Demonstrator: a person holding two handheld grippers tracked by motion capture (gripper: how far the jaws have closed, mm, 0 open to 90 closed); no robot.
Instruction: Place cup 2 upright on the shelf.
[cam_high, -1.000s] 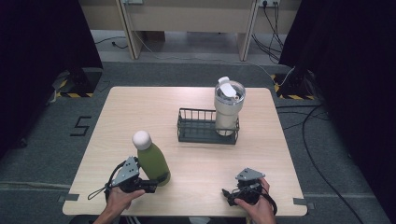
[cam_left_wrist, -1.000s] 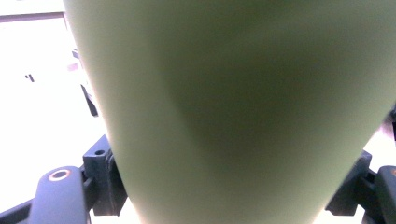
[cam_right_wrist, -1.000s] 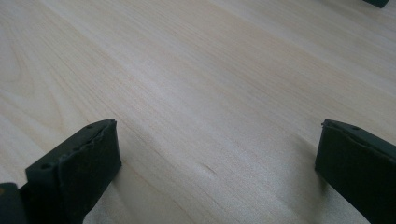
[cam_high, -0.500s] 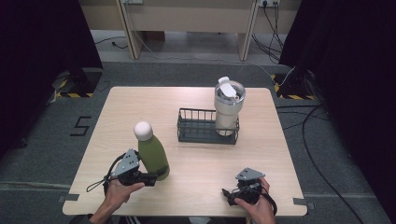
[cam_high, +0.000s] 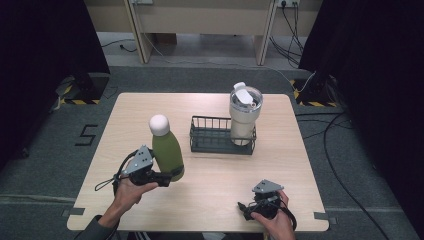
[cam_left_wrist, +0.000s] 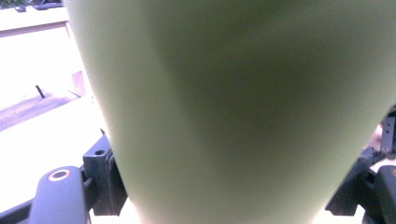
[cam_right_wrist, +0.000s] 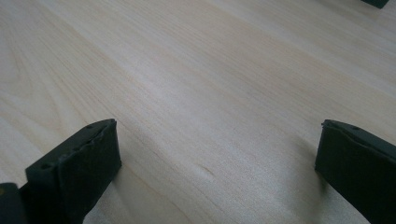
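A green bottle (cam_high: 166, 152) with a round white cap (cam_high: 159, 124) is held upright above the table's left half, my left gripper (cam_high: 167, 177) shut on its lower body. In the left gripper view the bottle's green wall (cam_left_wrist: 233, 112) rises right in front of the camera between the two black jaws. My right gripper (cam_high: 248, 207) rests low at the table's front right, open, with bare wood (cam_right_wrist: 210, 130) between its fingers (cam_right_wrist: 79, 163). A black wire basket (cam_high: 210, 136) stands mid-table with a white lidded tumbler (cam_high: 243, 116) in its right end.
The wooden table (cam_high: 280, 165) ends close behind both hands at its front edge. Cables (cam_high: 340, 145) lie on the grey floor to the right. Dark curtains flank both sides, and desk legs stand beyond the far edge.
The left hand has lifted the green bottle off the table and carried it slightly forward and to the right. The right gripper has stayed put.
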